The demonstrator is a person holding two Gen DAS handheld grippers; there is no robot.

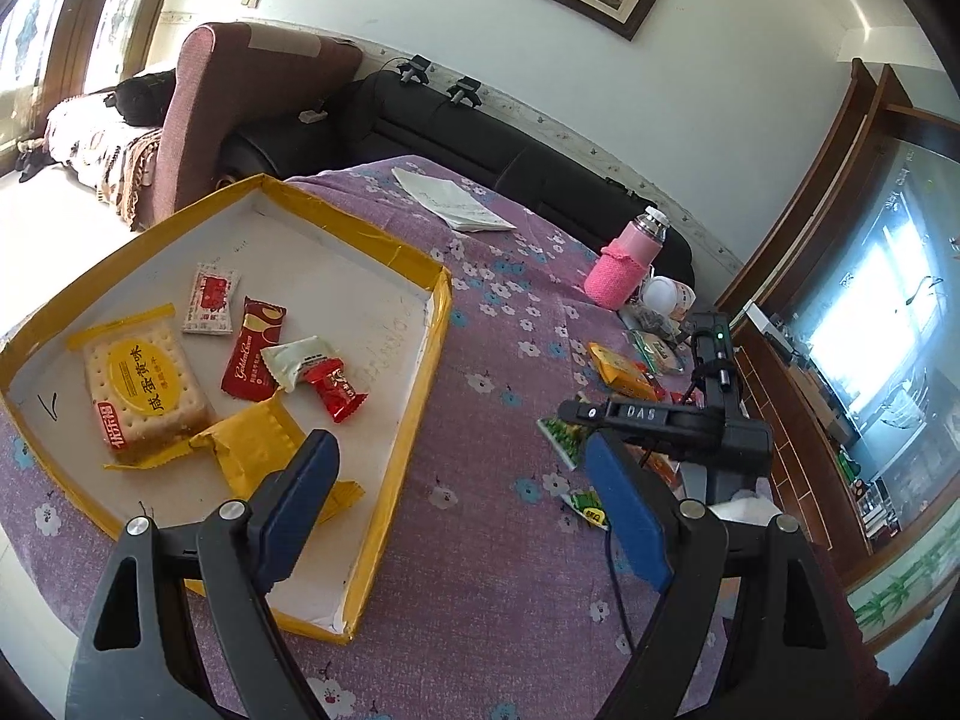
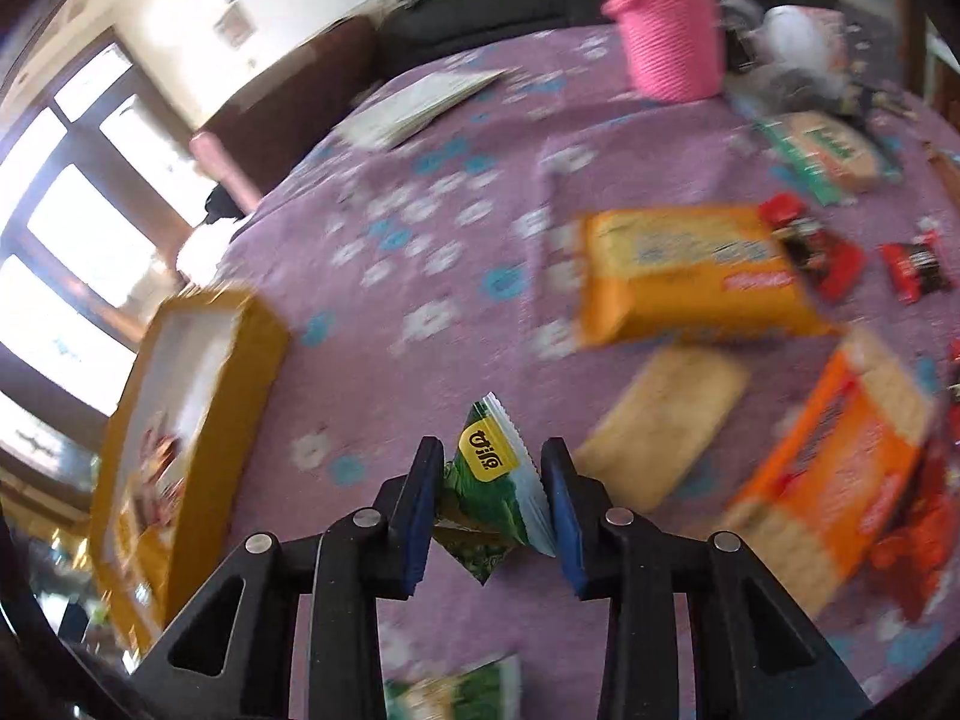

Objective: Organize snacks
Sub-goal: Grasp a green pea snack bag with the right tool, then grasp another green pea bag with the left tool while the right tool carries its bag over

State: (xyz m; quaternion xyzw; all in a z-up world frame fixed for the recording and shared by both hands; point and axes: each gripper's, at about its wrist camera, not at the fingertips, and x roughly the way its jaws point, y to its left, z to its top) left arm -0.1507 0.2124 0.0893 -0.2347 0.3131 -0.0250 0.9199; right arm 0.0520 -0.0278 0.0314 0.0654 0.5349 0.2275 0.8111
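Right gripper [image 2: 489,501] at lower centre of its blurred frame, blue pads pinching a small green snack packet [image 2: 489,480] with a yellow label, seemingly lifted off the purple flowered cloth [image 2: 420,228]. Orange packs [image 2: 690,270] at right, pink cup [image 2: 669,36] at top. Left gripper [image 1: 465,501] spread wide and empty at lower centre of its frame, over the near edge of the yellow-rimmed tray [image 1: 435,324]. Biscuit pack [image 1: 141,387] and small red wrappers [image 1: 255,348] lying inside the tray.

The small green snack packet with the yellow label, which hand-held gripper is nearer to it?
Right. The right hand-held gripper has the small green snack packet with the yellow label between its fingers. The left hand-held gripper hangs open beside the yellow-edged cardboard tray, holding nothing.
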